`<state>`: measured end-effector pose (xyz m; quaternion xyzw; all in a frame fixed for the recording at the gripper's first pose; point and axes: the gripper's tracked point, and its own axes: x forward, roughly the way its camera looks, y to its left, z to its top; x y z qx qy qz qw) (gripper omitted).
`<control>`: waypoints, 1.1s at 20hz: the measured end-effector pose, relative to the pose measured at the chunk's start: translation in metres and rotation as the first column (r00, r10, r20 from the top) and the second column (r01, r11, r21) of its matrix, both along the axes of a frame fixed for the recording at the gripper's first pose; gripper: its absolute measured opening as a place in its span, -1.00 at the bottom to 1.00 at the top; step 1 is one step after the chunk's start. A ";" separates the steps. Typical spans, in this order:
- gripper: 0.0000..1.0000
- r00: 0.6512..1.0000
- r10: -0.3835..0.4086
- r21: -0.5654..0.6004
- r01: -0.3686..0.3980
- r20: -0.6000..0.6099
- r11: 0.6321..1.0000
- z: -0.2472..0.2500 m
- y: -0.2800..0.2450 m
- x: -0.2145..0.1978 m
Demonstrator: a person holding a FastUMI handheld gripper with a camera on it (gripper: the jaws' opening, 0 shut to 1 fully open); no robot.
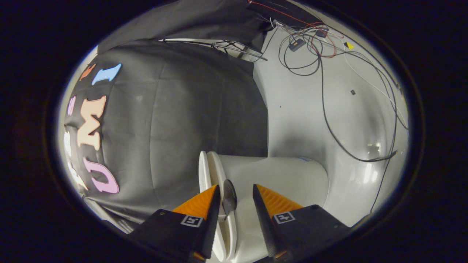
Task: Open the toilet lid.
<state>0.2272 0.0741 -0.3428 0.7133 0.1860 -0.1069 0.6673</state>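
Gripper (236,193) at bottom centre of frame, fingers parted to a moderate gap, gripping nothing. Toilet (289,179) lower centre, seen rolled sideways by camera tilt. Toilet lid (204,171) and seat edges stacked together, running between the fingers, closer to the left finger. Small dark round knob (229,199) on that edge, just beside the left fingertip. Lid apparently down against the seat; opening likely not yet begun. Cables (321,62) strewn on pale floor, upper right. Best approach, by judgement: catch only the lid's edge, not the seat; close gently, then swing along the hinge arc rather than pulling straight.
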 end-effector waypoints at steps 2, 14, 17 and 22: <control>-0.04 1.000 0.014 0.005 -0.015 0.010 1.000 0.001 0.005 0.006; -0.74 0.998 -0.037 0.111 0.030 0.054 0.993 0.006 0.013 0.019; -0.74 0.999 -0.031 0.080 0.028 0.028 0.996 0.008 0.015 0.016; -0.75 1.000 0.002 0.005 -0.002 0.021 1.000 0.018 0.015 0.013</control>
